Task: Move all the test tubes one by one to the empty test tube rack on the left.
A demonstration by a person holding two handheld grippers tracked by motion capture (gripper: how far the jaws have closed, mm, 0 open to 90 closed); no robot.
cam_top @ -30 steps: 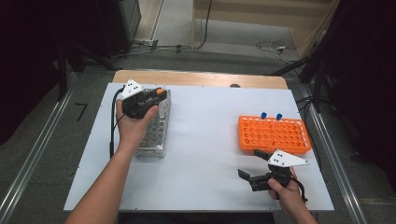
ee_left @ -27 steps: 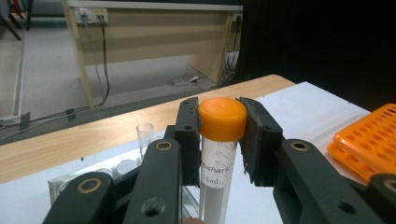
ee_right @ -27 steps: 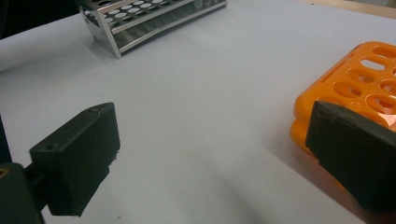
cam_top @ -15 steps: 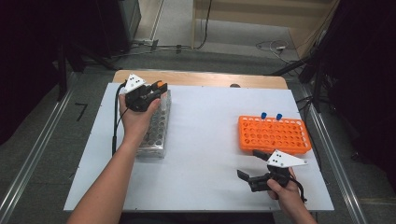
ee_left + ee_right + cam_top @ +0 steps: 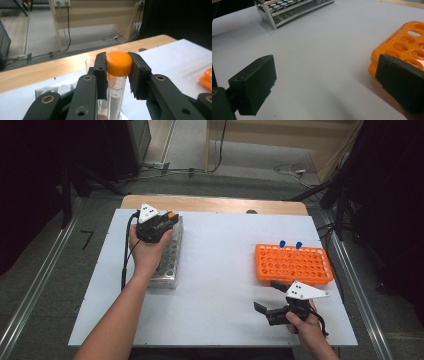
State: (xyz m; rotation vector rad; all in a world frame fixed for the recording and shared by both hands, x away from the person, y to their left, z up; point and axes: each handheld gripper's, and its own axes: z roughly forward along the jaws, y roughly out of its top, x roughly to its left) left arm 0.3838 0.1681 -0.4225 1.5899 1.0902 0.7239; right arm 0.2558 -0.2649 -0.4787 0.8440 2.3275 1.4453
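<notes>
Since a second ago the left hand-held gripper (image 5: 167,218), clamped on an orange-capped tube (image 5: 118,65), has shifted toward twelve o'clock along the metal rack (image 5: 170,265), while the right hand-held gripper (image 5: 270,301) stays open beside the orange rack (image 5: 292,265).

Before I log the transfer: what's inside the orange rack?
Two blue-capped tubes stand in the back row of the orange rack. Its other holes look empty, though the right gripper covers its near edge.

My left gripper (image 5: 117,75): black jaws, grey plate. Tube (image 5: 115,93) in it: clear, orange cap (image 5: 119,63). Metal rack (image 5: 170,257) silver. Right of frame: orange rack (image 5: 292,265), two blue caps (image 5: 290,244). Table (image 5: 220,270) white.
</notes>
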